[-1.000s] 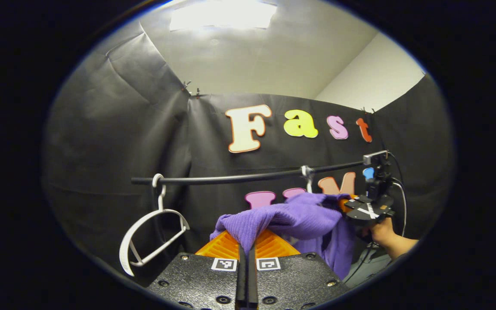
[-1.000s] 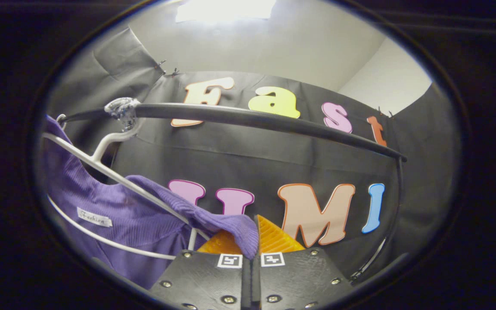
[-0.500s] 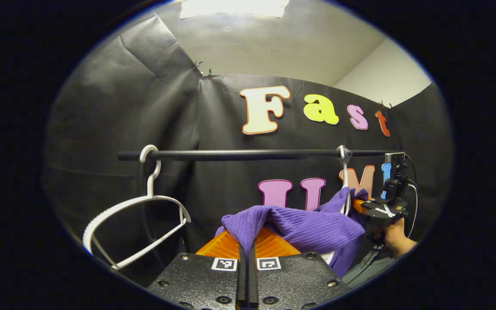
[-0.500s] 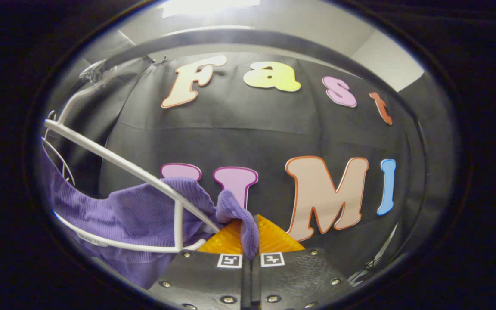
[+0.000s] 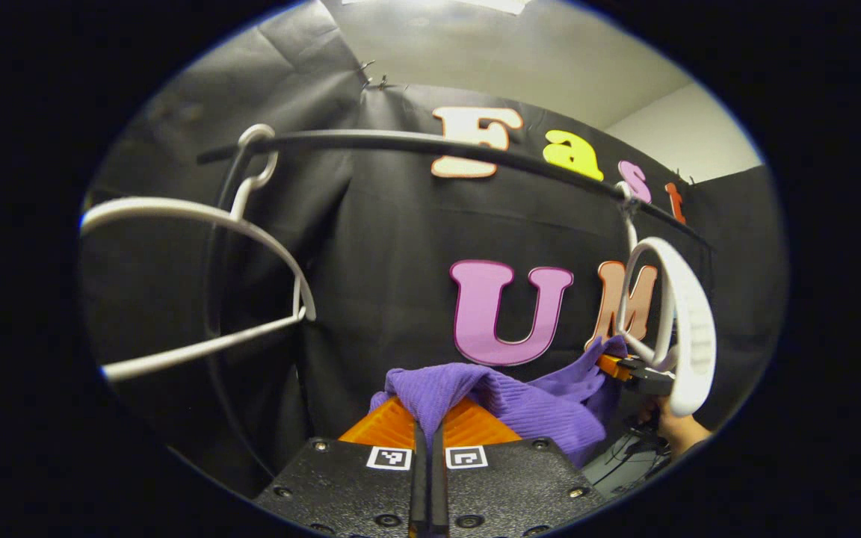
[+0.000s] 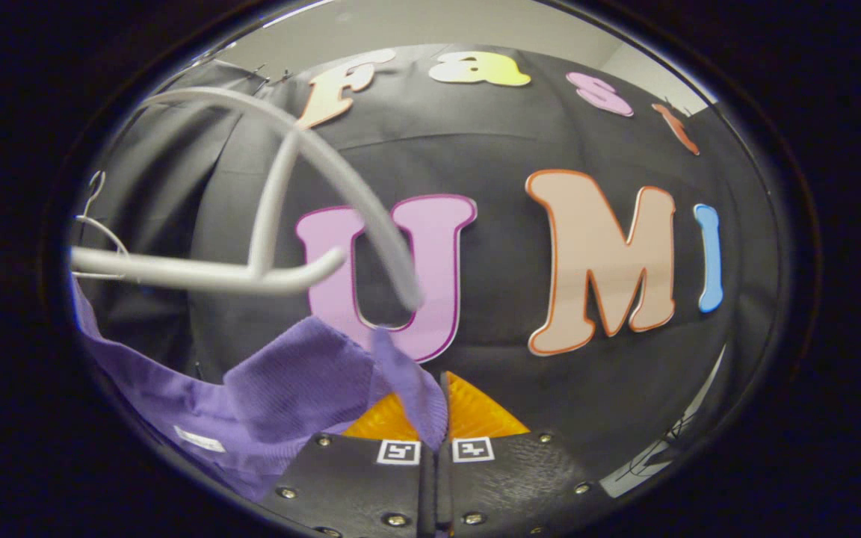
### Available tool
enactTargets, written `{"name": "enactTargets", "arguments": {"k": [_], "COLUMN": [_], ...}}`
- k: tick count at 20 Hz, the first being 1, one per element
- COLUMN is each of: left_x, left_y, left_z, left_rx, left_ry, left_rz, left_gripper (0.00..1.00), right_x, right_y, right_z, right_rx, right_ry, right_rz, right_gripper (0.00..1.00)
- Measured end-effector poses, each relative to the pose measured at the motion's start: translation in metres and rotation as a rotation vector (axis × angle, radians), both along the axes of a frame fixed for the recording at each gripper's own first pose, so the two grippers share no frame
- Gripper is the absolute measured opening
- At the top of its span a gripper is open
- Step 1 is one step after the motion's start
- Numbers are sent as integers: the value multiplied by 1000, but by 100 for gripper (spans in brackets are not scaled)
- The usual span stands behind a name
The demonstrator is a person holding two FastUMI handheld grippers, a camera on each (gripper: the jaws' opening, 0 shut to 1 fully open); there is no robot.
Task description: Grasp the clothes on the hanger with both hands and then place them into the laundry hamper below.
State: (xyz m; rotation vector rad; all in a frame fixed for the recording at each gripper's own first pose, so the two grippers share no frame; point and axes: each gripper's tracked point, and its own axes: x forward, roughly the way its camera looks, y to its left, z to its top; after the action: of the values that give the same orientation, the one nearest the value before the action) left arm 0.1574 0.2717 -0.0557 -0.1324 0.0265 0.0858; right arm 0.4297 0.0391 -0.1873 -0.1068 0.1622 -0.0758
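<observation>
The black rail (image 5: pixel 400 142) is running across the booth in front of the black cloth wall (image 5: pixel 400 246). Two white hangers are hanging on it. The bare hanger (image 5: pixel 199 224) is sitting at the left end of the rail in the left gripper view, and the second hanger (image 5: pixel 688 321) is hanging near the right end, also with nothing on it.

The purple garment (image 5: pixel 528 400) is now off the hanger and is stretching between the two tongs, below the rail. The left tongs (image 5: pixel 428 441) are pressing together on one bunched corner of the garment. In the right gripper view the right tongs (image 6: pixel 436 448) are pinching a fold of the purple garment (image 6: pixel 303 388) in the same way, while the second hanger (image 6: pixel 266 246) is floating blurred above the cloth. A hand (image 5: pixel 673 432) is gripping the right tongs (image 5: pixel 617 368) below the second hanger.
</observation>
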Motion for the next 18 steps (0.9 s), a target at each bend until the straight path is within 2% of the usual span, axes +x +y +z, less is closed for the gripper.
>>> {"name": "enactTargets", "arguments": {"k": [1,2,3,6,7,12,14,18], "left_x": [-1,0,-2,-20,-25,-60,-69,-97], "left_y": [2,2,-1,-10,-13,-45,-61,-99], "left_z": [-11,-23,-33,-48,-50,-39,-33,-18], "left_rx": [-4,-2,12,78,90,95,82,72], "left_ry": [10,23,32,28,23,-34,-46,-69], "left_rz": [17,31,41,76,79,70,53,19], "left_gripper": [2,2,2,5,0,2,0,2], "right_x": [-9,-19,-30,-69,-83,-154,-182,-236], "right_y": [6,13,20,44,52,73,69,47], "right_z": [-16,-28,-36,-47,-48,-15,5,41], "right_rx": [2,2,2,14,30,87,122,171], "right_ry": [26,44,51,45,39,-22,-49,-85], "right_rz": [16,30,43,77,90,98,86,36], "right_gripper": [2,7,2,2,2,1,2,0]}}
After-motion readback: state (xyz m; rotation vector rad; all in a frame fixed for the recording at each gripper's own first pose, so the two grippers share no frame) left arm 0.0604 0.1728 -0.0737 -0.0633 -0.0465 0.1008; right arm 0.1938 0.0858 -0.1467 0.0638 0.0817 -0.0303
